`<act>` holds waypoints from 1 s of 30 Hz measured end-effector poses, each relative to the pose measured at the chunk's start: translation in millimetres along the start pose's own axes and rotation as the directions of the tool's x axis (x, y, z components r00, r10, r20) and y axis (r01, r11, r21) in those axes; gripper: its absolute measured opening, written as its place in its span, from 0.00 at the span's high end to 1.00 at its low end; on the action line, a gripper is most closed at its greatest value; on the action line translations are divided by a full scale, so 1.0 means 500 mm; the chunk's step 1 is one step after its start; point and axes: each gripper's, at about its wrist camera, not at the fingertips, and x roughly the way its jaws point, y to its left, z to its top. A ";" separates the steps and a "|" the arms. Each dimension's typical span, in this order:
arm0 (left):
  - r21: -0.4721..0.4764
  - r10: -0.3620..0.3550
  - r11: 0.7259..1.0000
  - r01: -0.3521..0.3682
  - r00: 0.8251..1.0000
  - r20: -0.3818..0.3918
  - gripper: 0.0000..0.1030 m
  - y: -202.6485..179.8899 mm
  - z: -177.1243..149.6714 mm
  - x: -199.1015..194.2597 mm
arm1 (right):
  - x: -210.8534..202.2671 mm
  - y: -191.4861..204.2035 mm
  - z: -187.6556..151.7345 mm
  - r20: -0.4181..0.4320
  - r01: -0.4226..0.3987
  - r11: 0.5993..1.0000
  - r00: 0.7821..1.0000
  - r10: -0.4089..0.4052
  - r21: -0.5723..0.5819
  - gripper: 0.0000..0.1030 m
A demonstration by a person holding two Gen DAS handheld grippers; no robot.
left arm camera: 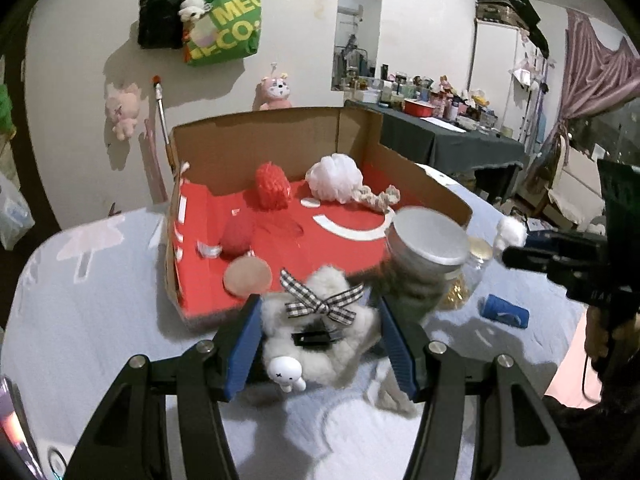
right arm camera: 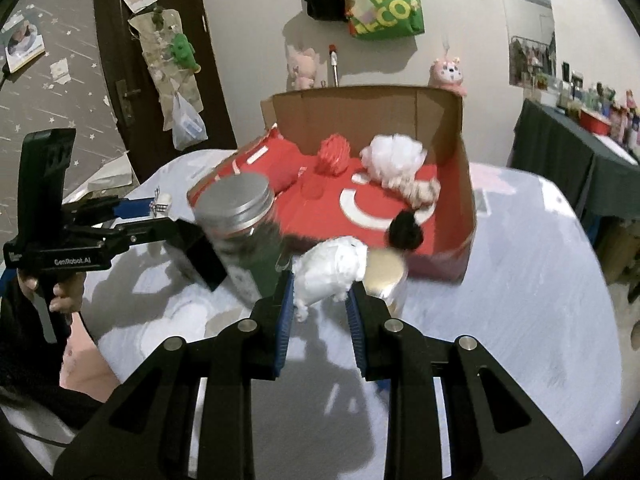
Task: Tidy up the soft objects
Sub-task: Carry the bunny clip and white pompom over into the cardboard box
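Both raised, tilted down — left gripper (left arm camera: 318, 336) pinching fluffy pouch (left arm camera: 320, 344), right gripper (right arm camera: 320, 312) white tuft (right arm camera: 328, 272).

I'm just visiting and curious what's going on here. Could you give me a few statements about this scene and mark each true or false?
1. The left gripper holds a fluffy grey-white plush with a checked bow. True.
2. The right gripper has nothing between its jaws. False: it is shut on a white cotton puff.
3. A white mesh bath pouf lies inside the cardboard box. True.
4. The box's floor is blue. False: it is red.
5. The tall jar has a silver metal lid. True.
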 end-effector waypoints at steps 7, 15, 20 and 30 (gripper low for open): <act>0.090 -0.020 0.996 0.025 0.998 -0.054 0.42 0.017 0.079 0.050 | 0.039 -0.022 0.088 -0.040 -0.026 0.996 0.999 0.023 -0.081 0.76; 0.157 -0.094 0.981 0.115 0.986 -0.137 0.42 0.029 0.169 0.148 | 0.165 -0.058 0.177 -0.174 -0.097 0.988 0.982 0.075 -0.119 0.76; 0.176 -0.139 0.968 0.180 0.966 -0.219 0.42 0.020 0.216 0.232 | 0.256 -0.084 0.201 -0.282 -0.152 0.983 0.952 0.118 -0.105 0.76; 0.141 -0.123 0.971 0.193 0.909 -0.397 0.42 0.040 0.245 0.425 | 0.414 -0.140 0.212 -0.448 -0.180 0.983 0.881 0.149 -0.026 0.76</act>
